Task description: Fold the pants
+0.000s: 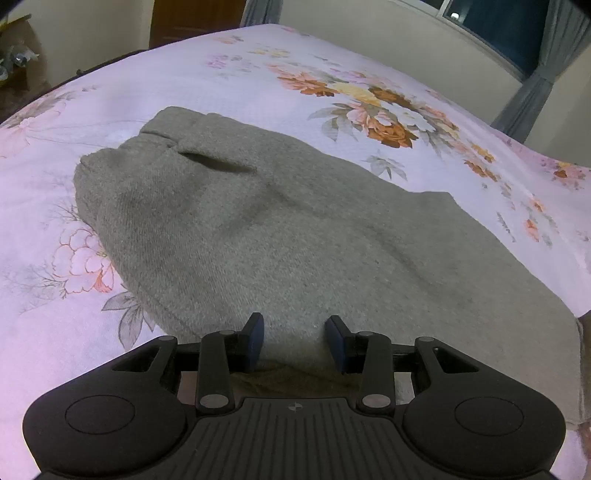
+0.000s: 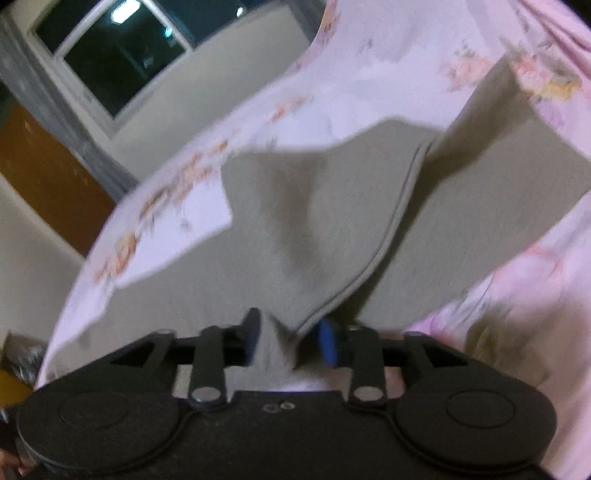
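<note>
So closest to the cameras you've got both grippers working the near edge of the grey pants (image 1: 258, 229), which lie spread on a floral bedsheet (image 1: 258, 66).

The left gripper (image 1: 294, 341) has its pads apart with a hump of grey fabric sitting between them. I can't tell if the pads are really biting it or just straddling it, since there's visible space on both sides. My guess is it's parked there to pin or steady that end while the other hand does the moving.

The right gripper (image 2: 290, 345) is blurry, but its jaws are parted, with a hemmed corner of the pants drooping in between. The fabric looks loose rather than pinched, so I'd read that as let go, or about to be. The cloth there tents up toward the gripper, which probably means that corner is lifted off the bed.

Further out, in the left view, the long axis of the pants runs away from the gripper and slightly left. It narrows to a bunched far end with a slit-like opening, either the waistband or a cuff, honestly can't say. Beyond that it's just bed, then wall, a window (image 1: 491, 33) and curtains.
</note>
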Demonstrator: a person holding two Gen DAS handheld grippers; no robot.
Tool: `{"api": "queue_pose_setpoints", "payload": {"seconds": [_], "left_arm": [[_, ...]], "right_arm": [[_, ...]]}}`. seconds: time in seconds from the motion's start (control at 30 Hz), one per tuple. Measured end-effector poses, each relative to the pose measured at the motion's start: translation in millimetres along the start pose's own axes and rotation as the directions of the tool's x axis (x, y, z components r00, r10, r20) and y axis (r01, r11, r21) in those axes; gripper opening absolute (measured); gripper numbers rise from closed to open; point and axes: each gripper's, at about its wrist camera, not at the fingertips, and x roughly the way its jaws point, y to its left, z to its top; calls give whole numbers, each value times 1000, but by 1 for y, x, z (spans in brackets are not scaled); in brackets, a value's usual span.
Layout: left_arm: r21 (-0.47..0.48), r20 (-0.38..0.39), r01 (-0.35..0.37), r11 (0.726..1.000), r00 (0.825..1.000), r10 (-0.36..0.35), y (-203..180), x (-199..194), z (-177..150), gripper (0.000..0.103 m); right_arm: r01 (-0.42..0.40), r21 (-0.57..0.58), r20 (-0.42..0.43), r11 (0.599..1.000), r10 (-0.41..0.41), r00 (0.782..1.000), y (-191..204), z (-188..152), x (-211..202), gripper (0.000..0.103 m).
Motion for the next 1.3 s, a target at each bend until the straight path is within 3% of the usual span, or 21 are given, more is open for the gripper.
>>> {"api": "queue_pose_setpoints", "payload": {"seconds": [0.03, 0.1, 0.2, 0.23, 0.3, 0.4, 0.43, 0.53, 0.63, 0.73, 0.83, 0.9, 0.93, 1.03, 1.17, 1.23, 1.3], "left_arm": [[1, 0, -2, 1000, 1000, 2, 0, 0, 0, 39], [5, -1, -5, 1000, 1000, 5, -1, 1, 1, 39], [7, -1, -7, 1000, 1000, 7, -1, 1, 1, 39], [8, -1, -9, 1000, 1000, 9, -1, 1, 1, 39], [8, 1, -15, 1000, 1000, 15, -2, 1, 0, 39], [14, 1, -22, 1000, 1000, 22, -5, 2, 1, 43], [14, 1, -20, 1000, 1000, 20, -6, 2, 1, 45], [29, 4, -23, 999, 1000, 22, -9, 2, -1, 50], [52, 2, -28, 998, 1000, 28, -15, 4, -1, 59], [60, 4, -37, 998, 999, 37, -19, 4, -2, 62], [65, 6, -39, 997, 999, 39, -19, 4, -3, 62], [68, 6, -40, 997, 999, 40, -20, 4, -3, 62], [71, 6, -42, 997, 999, 42, -21, 4, -3, 62], [81, 7, -47, 996, 999, 46, -22, 4, -3, 62], [100, 12, -51, 994, 999, 51, -23, 5, -4, 63], [104, 14, -50, 993, 999, 49, -23, 4, -5, 63], [104, 18, -47, 993, 999, 46, -23, 4, -5, 63]], "right_arm": [[3, 29, 15, 1000, -3, 1000, -6, 6, 0, 57], [22, 72, 40, 997, -25, 999, -21, 15, -1, 59], [83, 116, 81, 990, -92, 992, -42, 32, 0, 53], [97, 125, 84, 987, -108, 991, -48, 38, 2, 46], [99, 148, 80, 984, -111, 991, -59, 48, 8, 44], [52, 162, 39, 985, -59, 997, -65, 57, 24, 33], [10, 155, 43, 988, -16, 999, -64, 59, 23, 23], [-71, 87, 86, 994, 64, 994, -51, 64, 18, 22], [-85, 58, 93, 995, 79, 992, -45, 80, 29, 22], [-36, 64, 101, 997, 29, 994, -49, 97, 45, 31], [29, 90, 60, 995, -35, 998, -57, 110, 66, 31], [65, 90, 41, 994, -69, 997, -56, 113, 71, 22], [94, 68, 50, 993, -98, 994, -54, 115, 71, 11], [149, -58, 173, 987, -137, 975, -30, 119, 46, 7], [189, -273, 355, 943, -84, 931, 3, 108, -19, 7], [188, -309, 363, 932, -67, 929, -3, 96, -42, 7], [185, -280, 302, 942, -96, 948, -27, 82, -48, 7]]}}
